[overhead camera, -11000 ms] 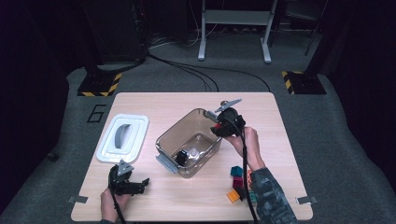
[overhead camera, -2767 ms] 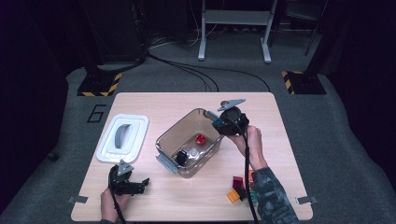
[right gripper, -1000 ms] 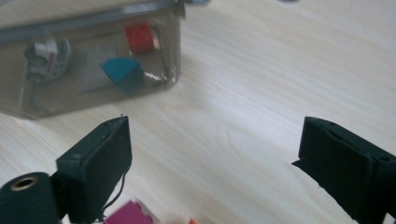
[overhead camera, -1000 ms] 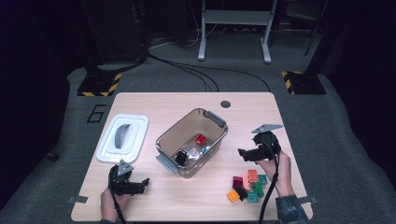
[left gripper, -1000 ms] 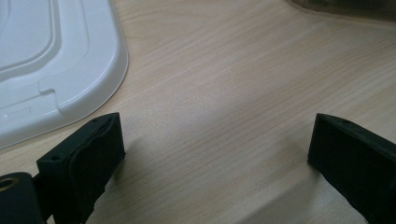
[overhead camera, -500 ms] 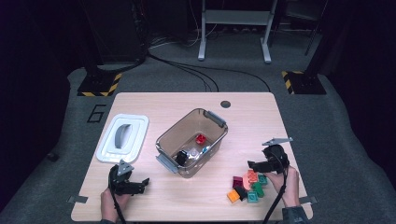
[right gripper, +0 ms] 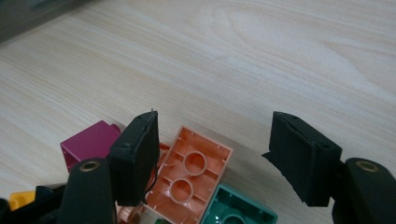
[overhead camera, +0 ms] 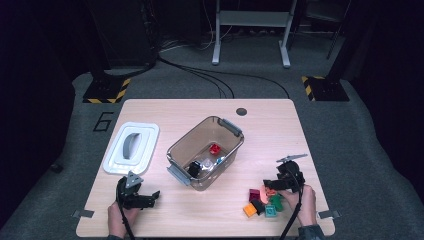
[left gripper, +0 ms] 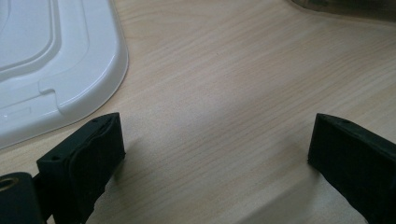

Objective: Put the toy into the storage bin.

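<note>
Bricks lie heaped at the near right corner of the wooden surface (overhead camera: 210,210), and the right gripper (right gripper: 212,156) hangs low over them, its jaws having just been closing yet apart, with the salmon brick (right gripper: 189,175) lying studs-down between them; the left jaw sits against that brick's edge, the right one stands clear of it, so nothing is pinched yet. A magenta brick (right gripper: 88,142) lies just beside the left jaw and a green brick (right gripper: 233,207) touches the salmon one's near corner. The likely fault from here is an uneven squeeze: with one jaw already at the brick and the other off it, closing could shove the brick sideways into its neighbours, or catch the magenta or green one along with it, and a hollow underside held by its thin walls could twist out on the lift. At the near left, the left gripper (overhead camera: 135,192) rests idle on the surface, jaws spread wide around bare wood, the white lid (overhead camera: 132,147) just beyond it. Farther back, mid-surface, stands the clear bin (overhead camera: 205,152), holding a red brick (overhead camera: 215,148) and some dark pieces; a brick carried loosely could clip its rim.
</note>
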Action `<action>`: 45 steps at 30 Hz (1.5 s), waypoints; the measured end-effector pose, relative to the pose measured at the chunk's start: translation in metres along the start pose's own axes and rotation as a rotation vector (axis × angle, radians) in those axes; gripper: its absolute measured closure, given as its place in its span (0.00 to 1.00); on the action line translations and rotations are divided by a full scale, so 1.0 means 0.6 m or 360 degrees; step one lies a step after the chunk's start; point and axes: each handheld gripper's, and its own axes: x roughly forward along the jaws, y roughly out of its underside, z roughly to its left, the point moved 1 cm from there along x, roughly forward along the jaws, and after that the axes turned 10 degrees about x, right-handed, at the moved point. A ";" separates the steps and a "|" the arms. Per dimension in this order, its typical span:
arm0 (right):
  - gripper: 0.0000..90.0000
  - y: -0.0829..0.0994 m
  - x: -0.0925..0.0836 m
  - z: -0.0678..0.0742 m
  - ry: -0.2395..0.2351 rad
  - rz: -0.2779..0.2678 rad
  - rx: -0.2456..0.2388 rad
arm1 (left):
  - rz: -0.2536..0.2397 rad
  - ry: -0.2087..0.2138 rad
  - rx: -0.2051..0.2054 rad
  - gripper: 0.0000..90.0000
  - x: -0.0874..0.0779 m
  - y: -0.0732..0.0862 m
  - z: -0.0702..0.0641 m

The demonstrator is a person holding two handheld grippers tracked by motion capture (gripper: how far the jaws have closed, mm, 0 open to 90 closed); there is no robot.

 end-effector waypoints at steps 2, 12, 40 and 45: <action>0.41 0.001 0.001 -0.001 0.0011 0.0012 0.0014 | 0.0000 0.0000 0.0000 0.04 0.000 0.000 0.000; 0.47 0.000 0.009 0.006 -0.0010 0.0097 0.0050 | 0.0000 0.0000 0.0000 0.04 0.000 0.000 0.000; 0.63 -0.042 0.018 0.037 0.0013 -0.0015 -0.0114 | 0.0000 0.0000 -0.0001 0.04 0.000 0.000 0.000; 0.63 -0.052 0.013 0.041 0.0000 -0.0077 -0.0122 | 0.0000 0.0000 -0.0001 0.04 0.000 0.000 0.000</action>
